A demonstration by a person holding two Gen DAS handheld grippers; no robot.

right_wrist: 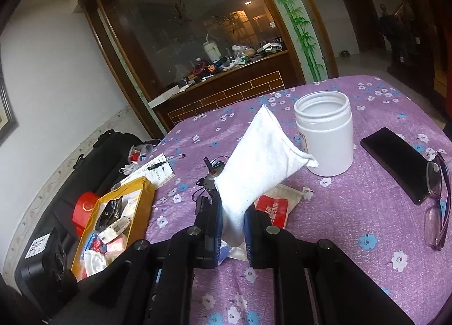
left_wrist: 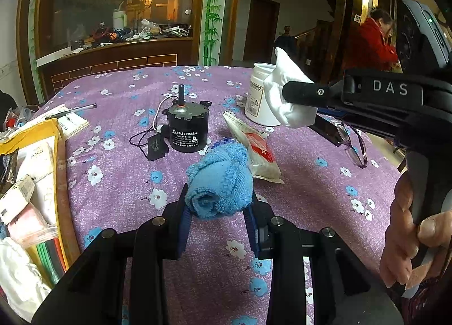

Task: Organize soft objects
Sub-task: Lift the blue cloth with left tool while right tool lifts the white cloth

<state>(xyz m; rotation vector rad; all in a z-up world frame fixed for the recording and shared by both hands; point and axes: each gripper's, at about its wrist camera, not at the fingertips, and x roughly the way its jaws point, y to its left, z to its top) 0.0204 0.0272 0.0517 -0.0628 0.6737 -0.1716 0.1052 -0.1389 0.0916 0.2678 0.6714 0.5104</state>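
My left gripper (left_wrist: 219,212) is shut on a rolled blue towel (left_wrist: 220,181) and holds it just above the purple floral tablecloth (left_wrist: 310,198). My right gripper (right_wrist: 231,226) is shut on a white cloth pouch (right_wrist: 260,158) held up over the table, left of an open white jar (right_wrist: 325,133). In the left wrist view the right gripper (left_wrist: 299,93) comes in from the right with the white pouch (left_wrist: 288,93) in front of the jar (left_wrist: 258,99).
A black motor (left_wrist: 186,130) with wires stands mid-table, and a red-and-white packet (left_wrist: 257,150) lies beside the towel. A phone (right_wrist: 398,164) and glasses (right_wrist: 438,200) lie at the right. A yellow box (right_wrist: 113,217) of items stands at the left edge, with a pen (left_wrist: 70,111) and papers.
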